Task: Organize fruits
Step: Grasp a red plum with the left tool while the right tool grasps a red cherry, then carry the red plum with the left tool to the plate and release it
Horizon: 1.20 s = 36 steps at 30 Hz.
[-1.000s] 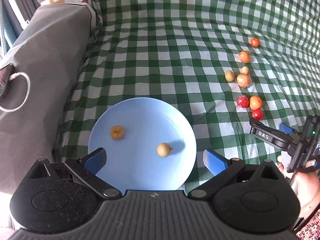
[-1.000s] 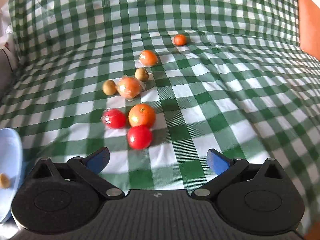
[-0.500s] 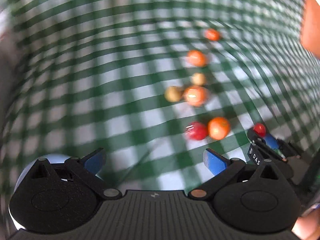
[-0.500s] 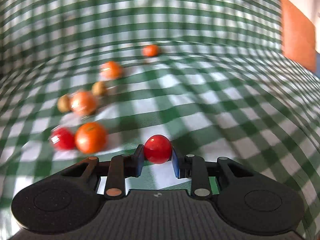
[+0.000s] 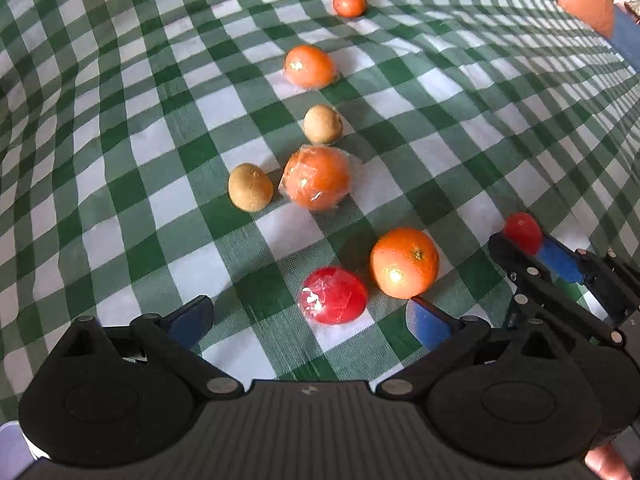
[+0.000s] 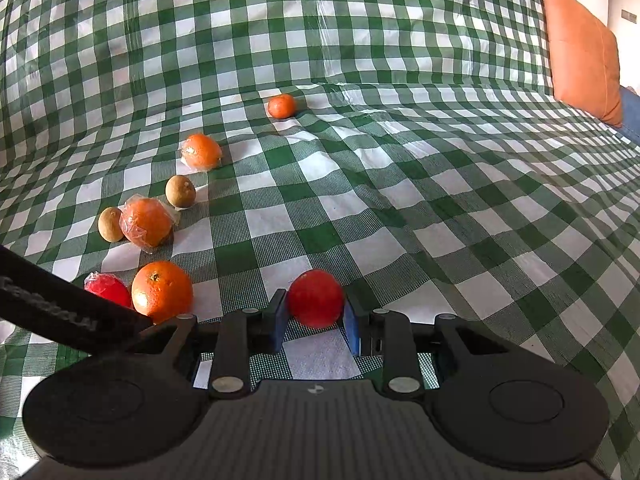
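Observation:
My right gripper (image 6: 315,322) is shut on a red tomato (image 6: 316,298), held just above the green checked cloth; it also shows in the left wrist view (image 5: 522,233). My left gripper (image 5: 310,316) is open, with a plastic-wrapped red fruit (image 5: 333,301) between its fingers and an orange (image 5: 404,262) beside its right finger. Farther off lie a wrapped orange (image 5: 318,178), two brown fruits (image 5: 250,187) (image 5: 323,124), another wrapped orange (image 5: 308,66) and a small orange (image 5: 349,3).
The green checked cloth (image 6: 440,160) covers the whole surface and rises at the back. An orange cushion (image 6: 580,60) stands at the far right. The left gripper's body (image 6: 60,304) crosses the right wrist view's lower left.
My right gripper closed on the red tomato and lifted it slightly. My left gripper swung away from the blue plate to the fruit group and now straddles the wrapped red fruit.

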Available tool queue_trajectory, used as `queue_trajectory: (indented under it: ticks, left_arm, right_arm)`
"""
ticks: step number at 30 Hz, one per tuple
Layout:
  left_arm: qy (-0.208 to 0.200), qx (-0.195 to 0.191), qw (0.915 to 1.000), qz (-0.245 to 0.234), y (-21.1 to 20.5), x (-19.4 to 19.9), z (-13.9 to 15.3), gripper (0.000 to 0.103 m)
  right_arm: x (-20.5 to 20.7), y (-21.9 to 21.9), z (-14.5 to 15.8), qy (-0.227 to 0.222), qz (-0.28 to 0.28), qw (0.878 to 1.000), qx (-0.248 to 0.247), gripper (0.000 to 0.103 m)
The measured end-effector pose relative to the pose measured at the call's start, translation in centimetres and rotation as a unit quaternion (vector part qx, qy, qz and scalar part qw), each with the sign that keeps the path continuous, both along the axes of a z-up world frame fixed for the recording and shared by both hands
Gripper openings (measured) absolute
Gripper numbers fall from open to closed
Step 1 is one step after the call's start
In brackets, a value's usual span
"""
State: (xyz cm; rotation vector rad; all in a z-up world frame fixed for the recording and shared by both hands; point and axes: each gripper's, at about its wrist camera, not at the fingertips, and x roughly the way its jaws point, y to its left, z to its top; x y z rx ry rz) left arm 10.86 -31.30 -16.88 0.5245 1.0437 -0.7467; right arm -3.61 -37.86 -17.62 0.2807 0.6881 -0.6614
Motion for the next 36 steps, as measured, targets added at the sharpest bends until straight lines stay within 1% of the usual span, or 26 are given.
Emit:
queue_trajectory:
  ticks: [1, 2, 4, 5, 9, 13, 17, 19, 22, 25, 29, 32, 36]
  left_arm:
    - [-0.001, -0.005, 0.9999, -0.011, 0.0, -0.2, 0.0, 0.075]
    - [-0.005, -0.008, 0.9998, -0.017, 0.0, -0.4, 0.3, 0.072]
    - [-0.013, -0.020, 0.9992, -0.033, -0.1, -0.8, 0.6, 0.040]
    - [-0.017, -0.024, 0.9988, -0.040, -0.2, -1.0, 0.7, 0.036]
    - [-0.024, -0.031, 0.9982, -0.046, 0.1, -1.3, 0.9, 0.036]
    - [-0.018, -0.039, 0.9986, -0.030, 1.4, -1.5, 1.7, 0.036]
    - [-0.020, -0.059, 0.9980, -0.014, 4.0, -2.2, 3.5, 0.036]
    - [-0.023, -0.064, 0.9977, -0.002, 5.4, -2.6, 4.3, 0.036]
    - [-0.022, -0.073, 0.9968, 0.023, 7.9, -3.2, 5.7, 0.036]
    - [-0.020, -0.084, 0.9952, 0.046, 10.2, -3.7, 7.0, 0.036]
    - [-0.030, -0.096, 0.9920, 0.077, 13.7, -4.4, 8.9, 0.036]
    - [-0.039, -0.102, 0.9891, 0.099, 16.4, -4.8, 10.4, 0.036]
    - [-0.050, -0.106, 0.9831, 0.140, 20.5, -5.0, 12.2, 0.036]
  right_arm:
    - [0.0, 0.0, 0.0, -0.001, 0.000, 1.000, 0.000, 0.030]
    - [0.1, 0.0, 0.0, 0.000, 0.000, 1.000, -0.003, 0.030]
    - [0.2, 0.2, -0.1, 0.002, 0.001, 1.000, -0.008, 0.031]
    - [0.2, 0.2, -0.1, 0.003, 0.002, 1.000, -0.009, 0.031]
    - [0.3, 0.1, -0.1, 0.003, 0.004, 1.000, -0.012, 0.031]
    - [0.1, -0.1, 0.0, -0.003, 0.002, 1.000, -0.006, 0.031]
    - [0.0, 0.0, 0.2, -0.005, 0.000, 1.000, -0.008, 0.031]
    - [-0.2, 0.3, 0.6, -0.008, 0.003, 1.000, -0.020, 0.030]
    - [-0.6, 1.0, 1.6, -0.018, 0.016, 0.999, -0.035, 0.030]
    - [-1.2, 2.2, 3.0, -0.023, 0.033, 0.998, -0.040, 0.030]
    - [-1.8, 4.3, 5.2, -0.028, 0.066, 0.996, -0.046, 0.030]
    - [-2.5, 6.3, 6.8, -0.032, 0.094, 0.994, -0.045, 0.030]
    - [-3.3, 9.9, 9.0, -0.037, 0.139, 0.989, -0.040, 0.030]
